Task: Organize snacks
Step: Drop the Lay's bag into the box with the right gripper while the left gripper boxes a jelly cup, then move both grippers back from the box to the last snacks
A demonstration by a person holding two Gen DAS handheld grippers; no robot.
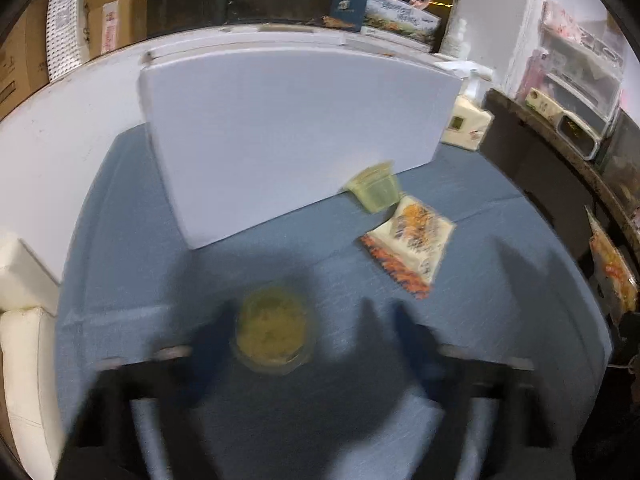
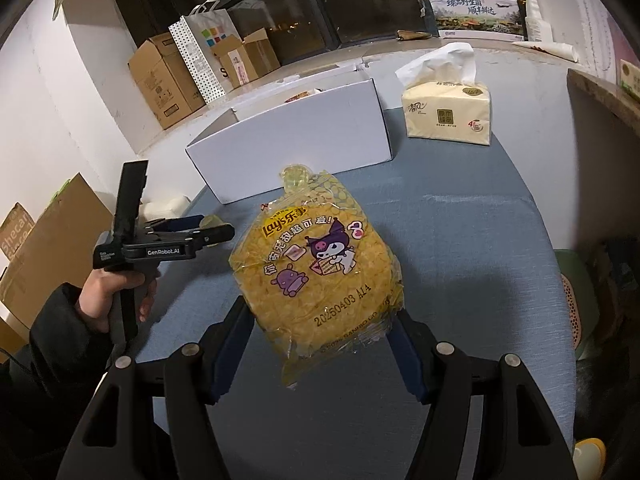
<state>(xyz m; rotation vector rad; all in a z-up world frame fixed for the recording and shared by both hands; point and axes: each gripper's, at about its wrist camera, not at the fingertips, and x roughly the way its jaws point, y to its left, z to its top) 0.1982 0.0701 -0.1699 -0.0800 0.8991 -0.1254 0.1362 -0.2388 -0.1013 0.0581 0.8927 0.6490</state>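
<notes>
My right gripper (image 2: 320,332) is shut on a yellow Lay's chip bag (image 2: 320,272) and holds it above the blue table mat (image 2: 460,240). My left gripper (image 1: 308,332) is open, blurred by motion, with a small yellow-green jelly cup (image 1: 274,330) on the mat between its fingers, close to the left one. A second jelly cup (image 1: 376,190) lies tipped by the white box (image 1: 296,136), next to a cream-and-orange snack packet (image 1: 412,244). The left gripper also shows in the right wrist view (image 2: 212,230). The open white box (image 2: 296,136) stands behind the bag.
A tissue pack (image 2: 448,114) stands at the mat's back right. Cardboard boxes (image 2: 168,80) and a paper bag (image 2: 204,52) line the far wall. A dark shelf edge (image 1: 560,184) runs along the right. A white cushion (image 1: 24,360) is at the left.
</notes>
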